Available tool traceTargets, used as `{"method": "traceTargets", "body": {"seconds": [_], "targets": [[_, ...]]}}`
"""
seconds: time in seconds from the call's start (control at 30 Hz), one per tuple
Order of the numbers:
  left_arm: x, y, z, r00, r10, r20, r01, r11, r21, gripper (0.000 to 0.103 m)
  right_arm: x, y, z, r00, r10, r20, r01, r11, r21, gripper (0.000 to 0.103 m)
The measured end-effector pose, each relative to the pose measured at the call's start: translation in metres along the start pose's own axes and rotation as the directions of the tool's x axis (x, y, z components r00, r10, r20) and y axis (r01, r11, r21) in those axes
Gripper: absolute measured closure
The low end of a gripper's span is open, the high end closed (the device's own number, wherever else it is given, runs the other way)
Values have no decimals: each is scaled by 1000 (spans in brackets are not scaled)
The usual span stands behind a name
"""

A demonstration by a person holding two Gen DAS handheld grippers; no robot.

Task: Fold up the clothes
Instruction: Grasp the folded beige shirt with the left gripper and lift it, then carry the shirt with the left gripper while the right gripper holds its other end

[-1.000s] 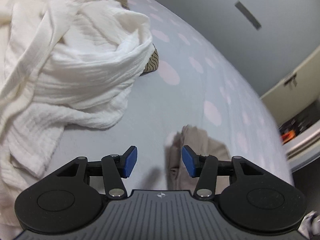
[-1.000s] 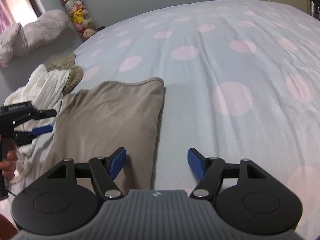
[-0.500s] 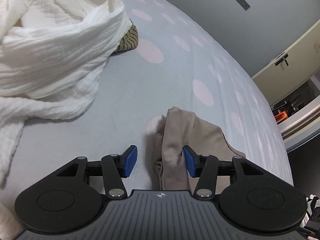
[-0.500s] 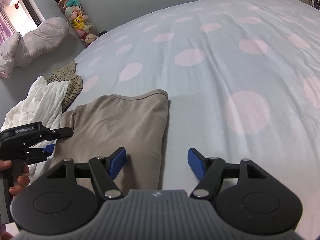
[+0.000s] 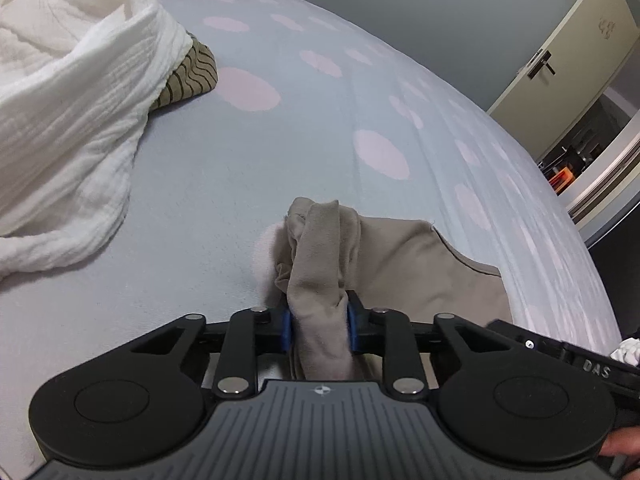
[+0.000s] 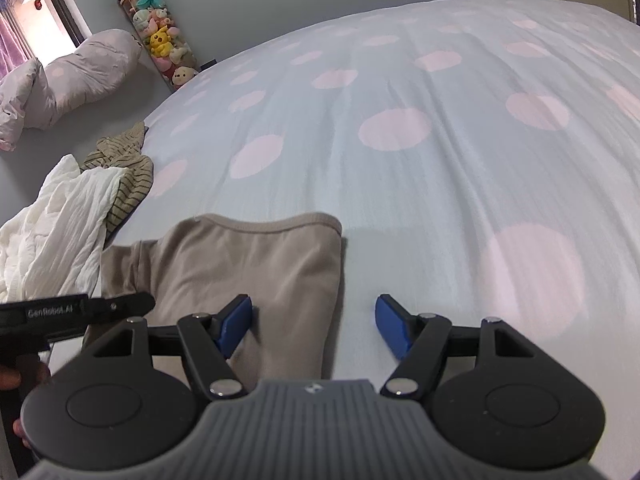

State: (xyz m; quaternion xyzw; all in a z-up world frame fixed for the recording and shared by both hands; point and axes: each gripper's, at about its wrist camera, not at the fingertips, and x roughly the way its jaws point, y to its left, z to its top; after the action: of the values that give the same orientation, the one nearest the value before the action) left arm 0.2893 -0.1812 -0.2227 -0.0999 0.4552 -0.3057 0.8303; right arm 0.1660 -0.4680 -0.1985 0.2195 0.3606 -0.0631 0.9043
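Closed further in the last half second on a bunched sleeve of the beige top, where a second ago stood open with only the fabric's edge ahead: left gripper, pads now pressing the cloth from both sides. Right gripper still spread wide, shifted toward the garment's near right edge, nothing pinched; left pad over the cloth, right pad over bare bedspread. Folding judged barely begun: one garment laid out and partly smoothed, one sleeve gathered for a turn inward, no crisp fold visible yet. Still waiting at the bed's far left, untouched: white crinkled garment heaped beside and partly over a striped piece. Beige top flat on the polka-dot cover near the bed's front edge, neckline band toward the middle of the bed, body mostly smooth, left side rumpled into soft ridges where gripped. Thin, limp knit, likely to sag and slide when lifted.
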Motion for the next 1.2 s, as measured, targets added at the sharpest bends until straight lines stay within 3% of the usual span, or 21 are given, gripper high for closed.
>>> {"method": "traceTargets", "body": {"seconds": [0.13,0.17,0.2,0.27,0.3,0.47,0.57,0.77,1.0,1.2], "targets": [[2,-1,1,1000,-14,5,14,1000,0,88,11,1,8,1000,13,-7,-13,1000,1,33],[3,-1,2,1000,-16,6,16,1000,-2,89,12,2,9,1000,14,-8,-14,1000,2,41],[2,-2,2,1000,-17,8,17,1000,-2,90,13,2,11,1000,23,-14,-23,1000,3,60],[2,-4,3,1000,-15,10,15,1000,4,91,16,3,14,999,41,-27,-41,999,7,85],[1,-4,3,1000,-13,11,13,1000,9,91,17,3,15,998,59,-35,-58,998,24,89],[-10,-9,2,999,-18,46,17,1000,24,92,3,10,13,999,45,10,-45,999,28,93],[-27,-18,1,995,-37,98,32,998,46,93,-19,23,15,997,40,61,-38,999,-26,94],[-88,-53,-9,969,-54,241,23,991,130,93,-77,53,8,977,33,209,-1,988,-154,94],[-162,-111,-23,923,-80,377,-18,968,249,93,-162,70,-7,919,55,390,26,980,-198,95],[-208,-172,-21,879,-154,451,-22,932,361,93,-236,69,-11,843,70,533,54,975,-214,95]]}}
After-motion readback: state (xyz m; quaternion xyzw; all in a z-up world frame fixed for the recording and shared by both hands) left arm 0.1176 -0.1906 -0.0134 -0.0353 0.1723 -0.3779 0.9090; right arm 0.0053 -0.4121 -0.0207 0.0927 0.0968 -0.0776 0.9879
